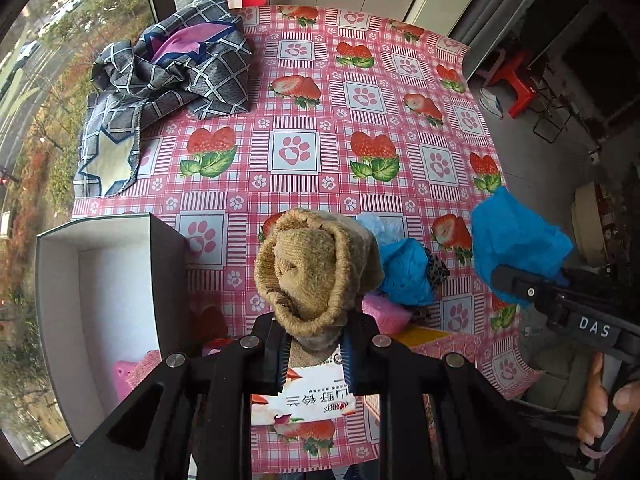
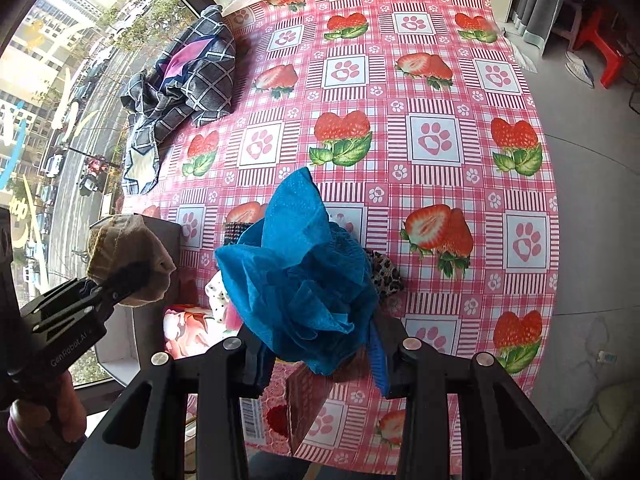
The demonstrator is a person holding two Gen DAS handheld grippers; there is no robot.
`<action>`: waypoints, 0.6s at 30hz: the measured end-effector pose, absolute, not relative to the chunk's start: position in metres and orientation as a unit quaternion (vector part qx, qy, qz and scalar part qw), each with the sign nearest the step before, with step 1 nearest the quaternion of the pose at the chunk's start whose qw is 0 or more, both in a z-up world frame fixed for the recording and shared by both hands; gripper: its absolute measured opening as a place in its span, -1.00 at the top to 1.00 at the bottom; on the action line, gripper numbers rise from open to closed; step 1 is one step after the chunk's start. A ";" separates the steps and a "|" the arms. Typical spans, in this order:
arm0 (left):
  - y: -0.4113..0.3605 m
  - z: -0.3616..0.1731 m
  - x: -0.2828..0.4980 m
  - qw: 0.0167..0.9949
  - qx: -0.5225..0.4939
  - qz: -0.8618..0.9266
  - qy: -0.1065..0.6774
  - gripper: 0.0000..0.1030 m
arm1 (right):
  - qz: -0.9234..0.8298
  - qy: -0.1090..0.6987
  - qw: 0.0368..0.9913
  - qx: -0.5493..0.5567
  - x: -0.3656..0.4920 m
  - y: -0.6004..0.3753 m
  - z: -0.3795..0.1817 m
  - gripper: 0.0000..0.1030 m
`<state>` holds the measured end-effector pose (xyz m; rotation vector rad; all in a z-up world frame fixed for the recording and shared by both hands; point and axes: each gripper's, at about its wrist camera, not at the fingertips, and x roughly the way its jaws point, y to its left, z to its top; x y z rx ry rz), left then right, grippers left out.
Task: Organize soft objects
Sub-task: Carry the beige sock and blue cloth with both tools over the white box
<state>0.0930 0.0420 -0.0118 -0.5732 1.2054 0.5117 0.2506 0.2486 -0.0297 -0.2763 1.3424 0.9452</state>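
Note:
My left gripper [image 1: 316,354] is shut on a rolled tan knitted sock [image 1: 316,272], held above the near edge of the table. In the right wrist view the same sock [image 2: 120,240] sits in the left gripper [image 2: 130,278] at the left. My right gripper [image 2: 320,360] is shut on a crumpled blue non-woven cloth [image 2: 296,276], which hides what lies below it. From the left wrist view that blue cloth [image 1: 516,240] hangs in the right gripper [image 1: 506,280] at the right edge. An open box with a white inside [image 1: 100,280] stands at the near left.
A blue-grey checked cloth [image 1: 180,76] lies bunched at the far left of the strawberry tablecloth [image 1: 360,60]. Below the grippers lie another blue bundle [image 1: 408,272], a leopard-print piece [image 2: 386,276], a pink item [image 1: 384,314] and printed packets [image 1: 304,404]. A red stool [image 2: 604,52] stands on the floor at right.

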 end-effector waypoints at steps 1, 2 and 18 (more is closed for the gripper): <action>0.038 -0.009 0.088 0.758 -0.260 0.231 0.552 0.56 | 0.420 0.596 0.674 -0.123 0.246 0.247 -0.027 0.23; 0.034 -0.007 0.083 0.760 -0.256 0.228 0.552 0.56 | 0.419 0.595 0.675 -0.123 0.242 0.245 -0.025 0.23; 0.001 0.001 0.025 0.766 -0.243 0.201 0.560 0.56 | 0.427 0.588 0.677 -0.118 0.165 0.229 0.004 0.23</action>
